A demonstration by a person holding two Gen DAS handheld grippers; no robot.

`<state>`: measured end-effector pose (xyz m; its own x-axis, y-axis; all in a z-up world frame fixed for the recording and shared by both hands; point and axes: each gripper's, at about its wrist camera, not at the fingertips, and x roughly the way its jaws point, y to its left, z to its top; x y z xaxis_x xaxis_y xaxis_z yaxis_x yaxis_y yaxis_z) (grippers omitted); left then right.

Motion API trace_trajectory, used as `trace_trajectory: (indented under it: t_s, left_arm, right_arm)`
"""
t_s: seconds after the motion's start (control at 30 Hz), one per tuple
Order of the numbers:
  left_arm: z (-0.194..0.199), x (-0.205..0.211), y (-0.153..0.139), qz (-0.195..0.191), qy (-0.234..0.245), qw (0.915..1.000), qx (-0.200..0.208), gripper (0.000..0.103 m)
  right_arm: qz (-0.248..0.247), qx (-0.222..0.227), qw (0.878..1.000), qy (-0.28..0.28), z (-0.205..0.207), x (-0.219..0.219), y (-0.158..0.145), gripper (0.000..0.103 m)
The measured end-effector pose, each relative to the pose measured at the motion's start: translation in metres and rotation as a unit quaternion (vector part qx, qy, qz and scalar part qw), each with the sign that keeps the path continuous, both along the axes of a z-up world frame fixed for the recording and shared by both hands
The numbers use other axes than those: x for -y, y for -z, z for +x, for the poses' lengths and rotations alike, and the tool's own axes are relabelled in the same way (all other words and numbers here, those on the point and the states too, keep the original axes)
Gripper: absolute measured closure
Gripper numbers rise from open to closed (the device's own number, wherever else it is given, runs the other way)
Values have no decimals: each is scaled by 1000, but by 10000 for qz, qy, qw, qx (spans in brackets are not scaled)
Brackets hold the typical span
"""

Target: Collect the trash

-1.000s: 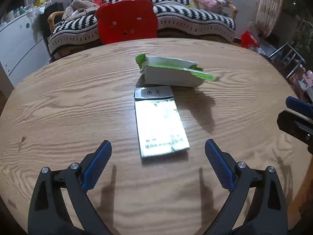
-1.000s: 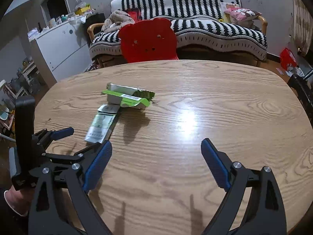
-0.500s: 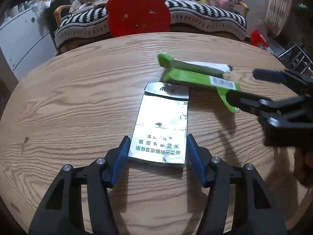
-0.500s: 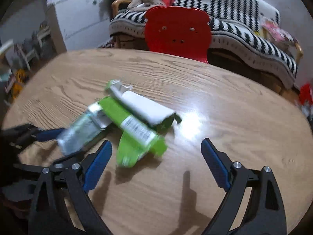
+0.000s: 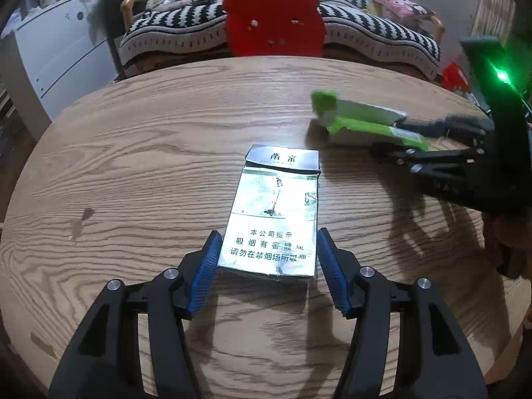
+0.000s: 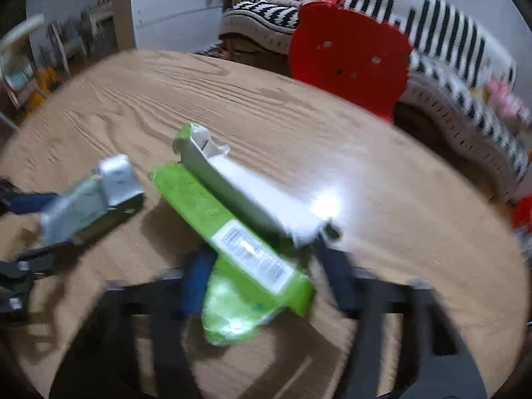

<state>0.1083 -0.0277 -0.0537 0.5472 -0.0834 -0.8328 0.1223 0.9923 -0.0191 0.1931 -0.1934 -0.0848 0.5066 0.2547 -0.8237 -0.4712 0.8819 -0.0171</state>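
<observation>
A silver cigarette pack lies on the round wooden table. My left gripper is shut on its near end, blue pads against both sides. A torn green and white carton lies to the right; it also shows in the left wrist view. My right gripper has its jaws around the carton's near end; the view is blurred and I cannot tell if the pads touch it. The pack also shows in the right wrist view.
A red bear-shaped chair back stands at the table's far edge. Behind it is a sofa with a black and white striped cover. A white cabinet stands at the far left.
My left gripper has closed in on the cigarette pack. My right gripper has moved forward to the green carton and its jaws have narrowed around the near end.
</observation>
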Motion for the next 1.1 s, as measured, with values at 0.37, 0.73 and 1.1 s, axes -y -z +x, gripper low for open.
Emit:
trace_trajectory:
  t_s: [0.37,0.73,1.1]
  left_arm:
    - [-20,4,-31,-231,94,9992,325,46]
    - [-77,37,-58,-342,604,9951,698,47]
    - [-127,140,-61,-497,1712,9804,834,48]
  right_arm:
    - [574,160,9949,819,-78,45,-44,67]
    - [399,567,9868,1464,-228,106,-87,66]
    - [265,671,9666,2458,-337,227,-90,66]
